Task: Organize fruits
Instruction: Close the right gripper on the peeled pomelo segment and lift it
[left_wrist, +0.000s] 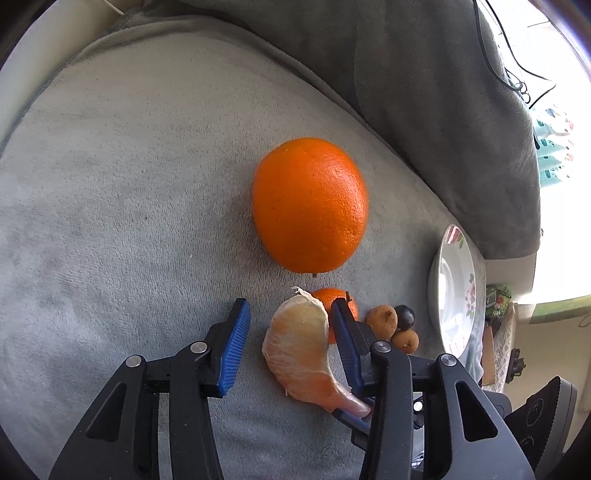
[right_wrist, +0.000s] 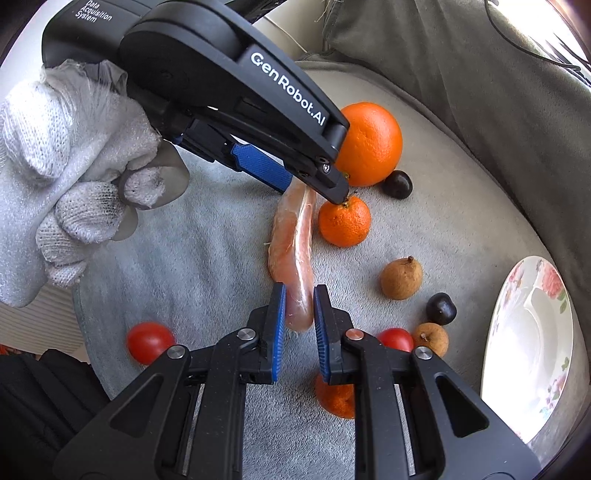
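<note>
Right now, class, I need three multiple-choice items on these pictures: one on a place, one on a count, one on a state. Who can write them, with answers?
1. The big orange rests:
A on the plate
B on the grey blanket
C in a claw

2. In the right wrist view, the tomatoes number:
A two
B one
C four

3. The right claw is:
A wide open over bare cloth
B shut on a tomato
C shut on the peeled segment

Answers: 1 B, it sits on the cloth, free of both claws. 2 A, one shows on each side of the claw. 3 C, both blue pads press on the segment's near end.
</note>
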